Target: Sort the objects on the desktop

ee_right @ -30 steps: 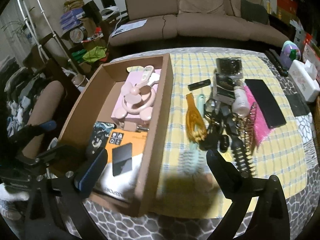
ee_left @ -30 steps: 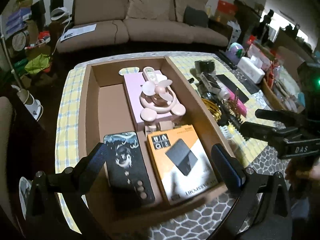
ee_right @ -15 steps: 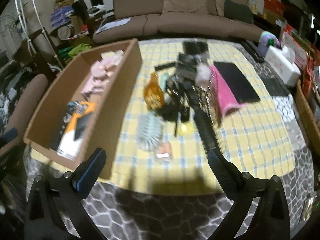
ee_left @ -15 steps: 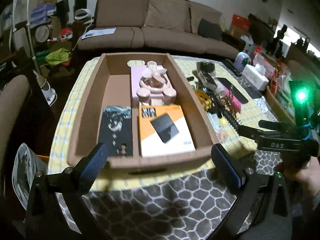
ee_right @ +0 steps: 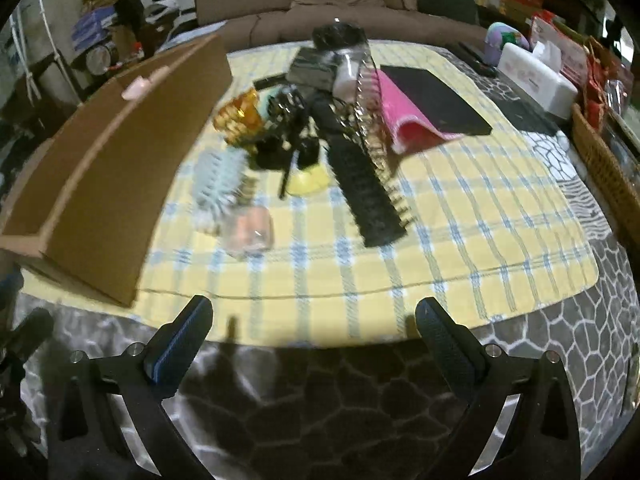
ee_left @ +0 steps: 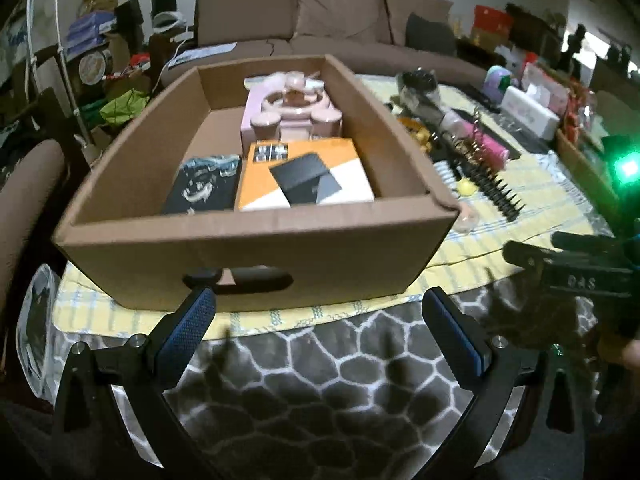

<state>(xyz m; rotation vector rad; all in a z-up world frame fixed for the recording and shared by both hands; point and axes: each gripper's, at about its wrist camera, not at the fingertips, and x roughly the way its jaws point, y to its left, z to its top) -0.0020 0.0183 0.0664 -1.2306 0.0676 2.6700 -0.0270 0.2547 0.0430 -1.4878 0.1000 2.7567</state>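
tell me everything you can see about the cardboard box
The cardboard box is a plain brown corrugated tray, open on top, with low walls and an oval hand-hole cut in its near wall. It sits upright on the yellow checked cloth, at the left of the pile of combs and brushes. Inside lie an orange product box, a dark patterned phone case beside it, and behind them a pink fan on a pink box. Neither gripper touches it; the left gripper hangs open before the hand-hole.

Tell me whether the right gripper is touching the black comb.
Apart. The right wrist view shows the open right gripper at the table edge, with bare checked cloth before the black comb.
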